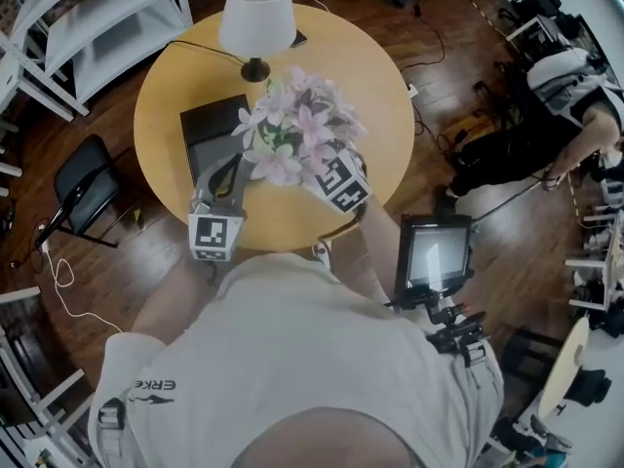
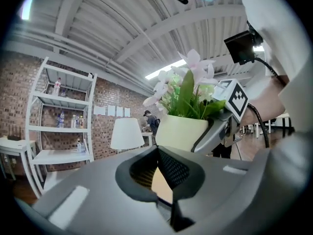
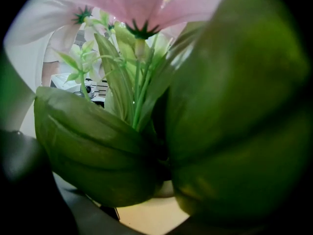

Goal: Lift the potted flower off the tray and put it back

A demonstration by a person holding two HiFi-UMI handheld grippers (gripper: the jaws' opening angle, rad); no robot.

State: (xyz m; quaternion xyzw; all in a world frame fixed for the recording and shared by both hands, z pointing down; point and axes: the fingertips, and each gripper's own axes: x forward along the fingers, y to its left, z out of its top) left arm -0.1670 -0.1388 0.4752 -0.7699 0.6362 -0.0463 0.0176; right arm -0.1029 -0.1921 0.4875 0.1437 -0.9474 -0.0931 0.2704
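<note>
The right gripper jaws clamp the potted flower at its pot wall, off the tray, beside the tray's right edge. The left gripper jaws are closed on nothing. Bare counter extends rightward to its rim.

Only legible txt: "ERKE" logo on person's shirt sleeve, well behind left gripper fingers, body side. Cube marker: b/w squares, no chars. Wall sheets: unreadable.
</note>
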